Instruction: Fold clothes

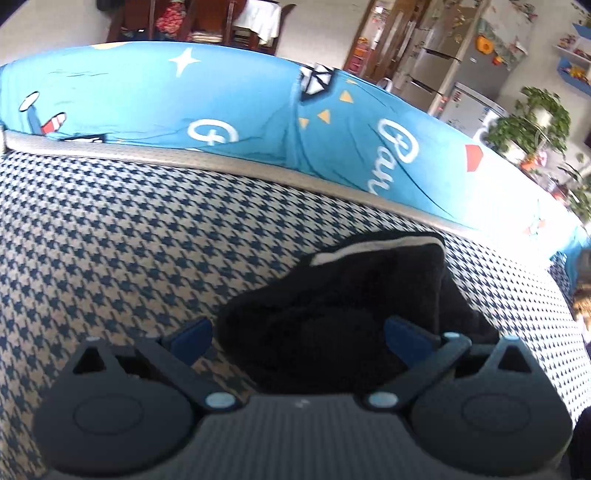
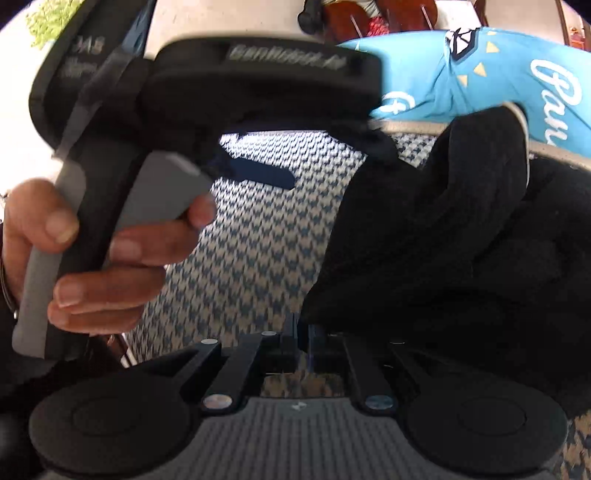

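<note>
A black fuzzy garment [image 1: 332, 295] with a pale band along one edge lies bunched on the houndstooth cushion [image 1: 110, 240]. My left gripper [image 1: 297, 338] is open wide, its blue fingers on either side of the garment's near part. In the right wrist view the same garment [image 2: 443, 240] rises in a heap at the right. My right gripper [image 2: 301, 332] has its fingers pressed together on the garment's lower left corner. A hand [image 2: 92, 266] holds the left gripper's handle, and one of its blue fingers [image 2: 266, 175] hovers over the cushion [image 2: 240, 258].
A blue printed sheet [image 1: 184, 103] with white lettering covers the raised back behind a grey piping edge [image 1: 221, 162]. Beyond it stand a fridge [image 1: 454, 74], potted plants [image 1: 532, 122] and wooden furniture [image 1: 192, 22]. Bare cushion stretches left of the garment.
</note>
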{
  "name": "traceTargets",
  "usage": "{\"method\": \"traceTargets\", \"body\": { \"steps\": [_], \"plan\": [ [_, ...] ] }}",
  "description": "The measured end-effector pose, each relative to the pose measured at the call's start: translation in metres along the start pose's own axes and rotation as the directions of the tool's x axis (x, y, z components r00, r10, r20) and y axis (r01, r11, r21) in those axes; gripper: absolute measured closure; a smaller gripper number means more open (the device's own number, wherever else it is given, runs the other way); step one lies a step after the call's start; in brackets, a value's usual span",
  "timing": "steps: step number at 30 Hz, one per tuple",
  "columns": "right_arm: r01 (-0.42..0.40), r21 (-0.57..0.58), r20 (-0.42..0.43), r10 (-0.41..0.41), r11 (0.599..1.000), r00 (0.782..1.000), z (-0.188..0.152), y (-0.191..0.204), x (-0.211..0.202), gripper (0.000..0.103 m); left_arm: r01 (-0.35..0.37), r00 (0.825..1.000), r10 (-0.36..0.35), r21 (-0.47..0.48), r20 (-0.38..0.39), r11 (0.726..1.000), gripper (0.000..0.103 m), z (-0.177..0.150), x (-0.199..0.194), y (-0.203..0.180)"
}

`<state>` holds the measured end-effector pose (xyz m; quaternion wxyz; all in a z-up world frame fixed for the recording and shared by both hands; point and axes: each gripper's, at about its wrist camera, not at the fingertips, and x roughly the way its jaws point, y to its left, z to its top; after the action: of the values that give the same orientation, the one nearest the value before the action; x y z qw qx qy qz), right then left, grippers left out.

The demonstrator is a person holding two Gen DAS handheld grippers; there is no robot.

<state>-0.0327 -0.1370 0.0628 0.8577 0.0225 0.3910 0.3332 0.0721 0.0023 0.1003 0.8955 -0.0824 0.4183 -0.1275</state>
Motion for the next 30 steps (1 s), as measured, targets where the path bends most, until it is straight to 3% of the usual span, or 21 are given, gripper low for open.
{"method": "traceTargets", "body": {
  "steps": [9,13,19,24,26,30],
  "plan": [
    [0.011,-0.014,-0.002,-0.011,1.000,1.000,-0.007,-0.006,-0.021,0.089,-0.026,0.993,0.037,0.095,-0.113,0.995,0.000,-0.020,0.030,-0.015],
    [0.078,-0.033,0.012,-0.077,0.996,0.997,-0.010,-0.011,-0.036,0.085,-0.032,0.989,0.042,0.075,-0.139,0.997,0.000,-0.021,0.032,-0.006],
    [0.176,0.034,0.059,-0.178,0.984,0.982,-0.009,-0.032,-0.058,0.082,-0.051,0.986,0.070,0.120,-0.153,0.991,0.000,-0.028,0.033,-0.002],
    [0.187,0.164,0.138,-0.210,0.969,0.968,-0.005,-0.052,-0.075,0.062,-0.059,0.982,0.082,0.141,-0.168,0.988,0.000,-0.033,0.032,0.000],
    [0.176,0.201,0.150,-0.208,0.964,0.967,0.013,-0.059,-0.067,0.055,-0.057,0.981,0.082,0.142,-0.174,0.988,0.000,-0.035,0.031,0.001],
    [0.139,0.260,0.175,-0.188,0.956,0.966,0.027,-0.067,-0.056,0.047,-0.057,0.980,0.084,0.151,-0.182,0.987,0.000,-0.037,0.029,0.001]
  ]
}}
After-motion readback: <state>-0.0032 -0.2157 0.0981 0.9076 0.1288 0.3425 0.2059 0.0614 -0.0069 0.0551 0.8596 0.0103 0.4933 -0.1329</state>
